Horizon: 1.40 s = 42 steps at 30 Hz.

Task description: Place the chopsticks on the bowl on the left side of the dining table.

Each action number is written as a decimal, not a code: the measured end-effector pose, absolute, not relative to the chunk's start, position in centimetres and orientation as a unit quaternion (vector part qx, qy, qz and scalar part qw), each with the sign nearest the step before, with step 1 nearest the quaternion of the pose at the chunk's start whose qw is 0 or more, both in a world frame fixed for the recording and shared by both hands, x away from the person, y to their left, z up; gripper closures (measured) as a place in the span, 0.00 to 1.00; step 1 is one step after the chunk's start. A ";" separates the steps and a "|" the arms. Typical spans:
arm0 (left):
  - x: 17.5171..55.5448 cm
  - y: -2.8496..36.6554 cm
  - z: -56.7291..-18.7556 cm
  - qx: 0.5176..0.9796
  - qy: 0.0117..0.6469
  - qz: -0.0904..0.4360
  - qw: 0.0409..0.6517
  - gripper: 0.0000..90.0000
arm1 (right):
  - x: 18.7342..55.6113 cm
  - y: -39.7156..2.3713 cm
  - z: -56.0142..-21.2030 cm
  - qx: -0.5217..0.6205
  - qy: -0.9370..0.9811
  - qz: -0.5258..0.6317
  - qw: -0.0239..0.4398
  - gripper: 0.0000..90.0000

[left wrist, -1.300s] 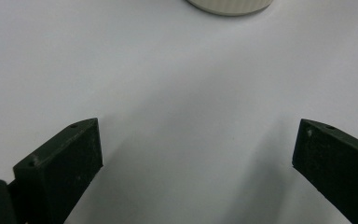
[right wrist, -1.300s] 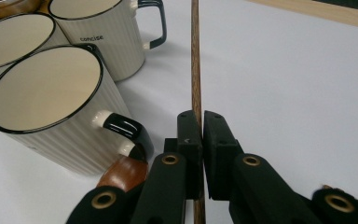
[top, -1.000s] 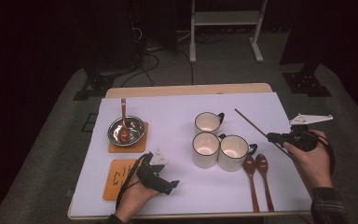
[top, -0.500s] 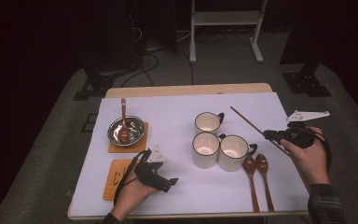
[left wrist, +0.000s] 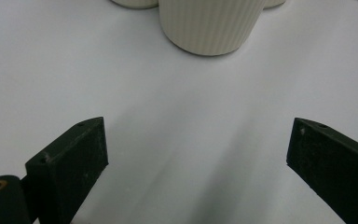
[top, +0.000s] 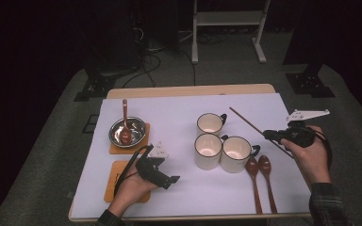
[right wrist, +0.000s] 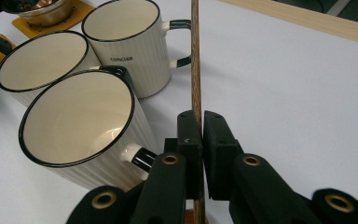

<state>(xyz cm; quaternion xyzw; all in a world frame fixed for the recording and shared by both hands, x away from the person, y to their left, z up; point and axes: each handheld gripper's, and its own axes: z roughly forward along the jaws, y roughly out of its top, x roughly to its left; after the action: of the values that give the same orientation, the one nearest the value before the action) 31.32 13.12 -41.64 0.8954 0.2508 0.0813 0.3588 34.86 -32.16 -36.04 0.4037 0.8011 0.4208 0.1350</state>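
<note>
The thin brown wooden stick (right wrist: 196,70) sat pinched between your right gripper (top: 269,135)'s jaws, reaching forward past the three white ribbed mugs (right wrist: 77,121) to that gripper's left. You had it lifted; placing it remained, I judged. Your left gripper (left wrist: 196,163) stood wide and empty. The stick's rear end was hidden behind your hand.

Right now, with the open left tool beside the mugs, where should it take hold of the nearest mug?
Probably across the ribbed wall of the nearest mug, coming from its left side. The left tool stands open there, and its handle points away, toward the other mugs.
</note>
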 end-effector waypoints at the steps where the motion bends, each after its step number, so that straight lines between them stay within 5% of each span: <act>1: 31.4 13.1 -41.6 0.897 0.248 0.081 0.358 0.05 | 34.9 -32.1 -36.0 0.404 0.801 0.421 0.135 0.95; 42: 35.4 14.7 -38.6 0.907 0.186 0.048 0.376 0.05 | 37.0 -30.7 -34.9 0.377 0.809 0.435 0.122 0.95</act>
<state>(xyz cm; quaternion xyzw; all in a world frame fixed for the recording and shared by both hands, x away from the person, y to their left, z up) 35.45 14.68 -38.65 0.9065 0.1865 0.0481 0.3757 37.04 -30.66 -34.86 0.3770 0.8086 0.4349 0.1223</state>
